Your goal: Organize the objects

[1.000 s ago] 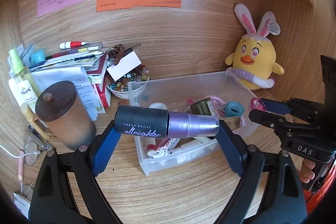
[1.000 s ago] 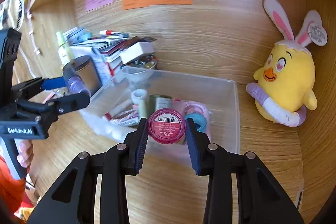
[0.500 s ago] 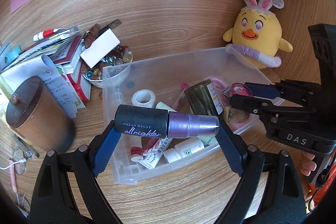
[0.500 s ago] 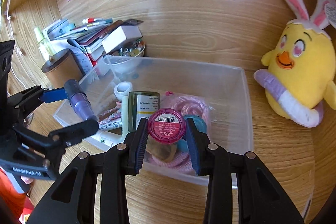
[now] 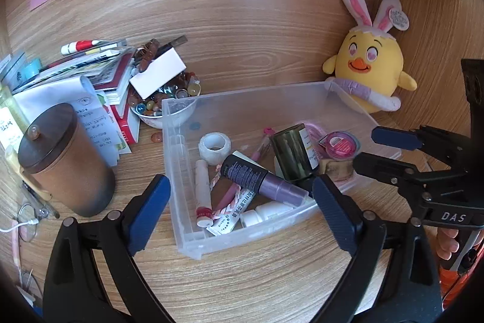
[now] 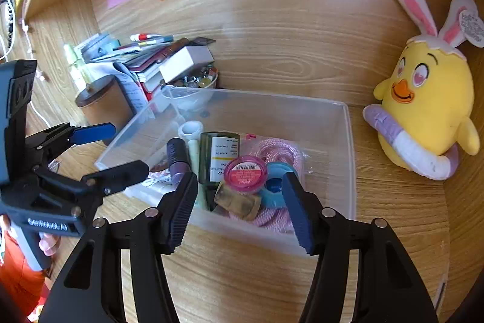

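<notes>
1. Both your grippers are empty right now. The left gripper (image 5: 239,202) has its jaws spread wide, hanging over the near edge of the bin (image 5: 302,90), nothing between them. Same deal with the right gripper (image 6: 239,202): jaws wide apart, hovering at the bin's near wall, holding nothing.

2. The spray bottle (image 5: 260,177) lies on its side in the bin, across the tubes and the braided cord, black cap pointing toward the tape roll (image 5: 214,146).

3. The pink jar (image 6: 245,173) sits in the bin too, on top of the blue ring and pink rope, right next to the dark green jar (image 6: 219,156).

4. So I'd say those two items are done. The bin looks decently filled: tubes, a small white bottle, tape, rope.

5. What's left, as far as I can tell: plenty of clutter on the desk (image 5: 272,277) to the left. There's the brown canister (image 5: 65,159), a bowl of beads (image 5: 169,105) with a white box on top, a messy pile of papers and pens, and glasses plus a cable near the edge.

6. The chick plush (image 6: 423,111) sits beside the bin against the wall. Can't tell whether it needs to go anywhere.
</notes>
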{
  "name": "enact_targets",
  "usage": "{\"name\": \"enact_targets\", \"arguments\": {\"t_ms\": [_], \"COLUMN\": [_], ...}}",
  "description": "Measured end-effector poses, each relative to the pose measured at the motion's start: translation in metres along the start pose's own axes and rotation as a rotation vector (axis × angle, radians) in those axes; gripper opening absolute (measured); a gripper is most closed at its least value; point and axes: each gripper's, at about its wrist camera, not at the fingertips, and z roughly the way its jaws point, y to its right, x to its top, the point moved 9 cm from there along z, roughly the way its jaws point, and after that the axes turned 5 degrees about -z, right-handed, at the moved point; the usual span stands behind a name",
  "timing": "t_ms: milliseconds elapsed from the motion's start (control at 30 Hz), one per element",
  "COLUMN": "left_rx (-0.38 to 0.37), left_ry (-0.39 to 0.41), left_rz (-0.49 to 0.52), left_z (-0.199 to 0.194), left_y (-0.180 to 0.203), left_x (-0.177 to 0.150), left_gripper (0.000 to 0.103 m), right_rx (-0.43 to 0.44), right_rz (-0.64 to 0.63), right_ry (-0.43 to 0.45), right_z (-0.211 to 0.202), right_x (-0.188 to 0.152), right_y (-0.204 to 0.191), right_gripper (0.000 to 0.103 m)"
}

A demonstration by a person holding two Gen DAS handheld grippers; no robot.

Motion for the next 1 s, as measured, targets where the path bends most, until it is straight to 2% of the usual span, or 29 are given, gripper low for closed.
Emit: {"name": "enact_targets", "arguments": {"t_ms": [167, 300, 367, 433, 633, 1000], "left_rx": [-0.012, -0.018, -0.015, -0.01, 0.024, 0.006], "left_ry": [0.056, 0.094, 0.11, 0.128, 0.156, 0.139], "left_rz": [-0.039, -0.064, -0.073, -0.075, -0.042, -0.055], "left_z": [-0.02, -0.034, -0.039, -0.044, -0.052, -0.052], "left_y": [-0.001, 0.0, 0.001, 0.002, 0.008, 0.011], "left_x": [-0.005, -0.011, -0.014, -0.017, -0.027, -0.042], "left_gripper": [0.1, 0.101, 0.101, 0.101, 0.101, 0.101], "right_rx": [-0.017, -0.002, -0.007, -0.016, -0.026, -0.03], "right_rz": [-0.018, -0.035, -0.037, -0.037, -0.024, -0.015], "right_ry": [0.061, 0.091, 0.105, 0.117, 0.11, 0.086], "right_z": [-0.025, -0.04, -0.045, -0.049, -0.051, -0.049], "right_x": [-0.003, -0.007, -0.01, -0.014, -0.025, -0.04], "right_y": [-0.005, -0.01, -0.011, -0.012, -0.014, -0.018], "right_gripper": [0.069, 0.071, 0.08, 0.083, 0.083, 0.083]}}
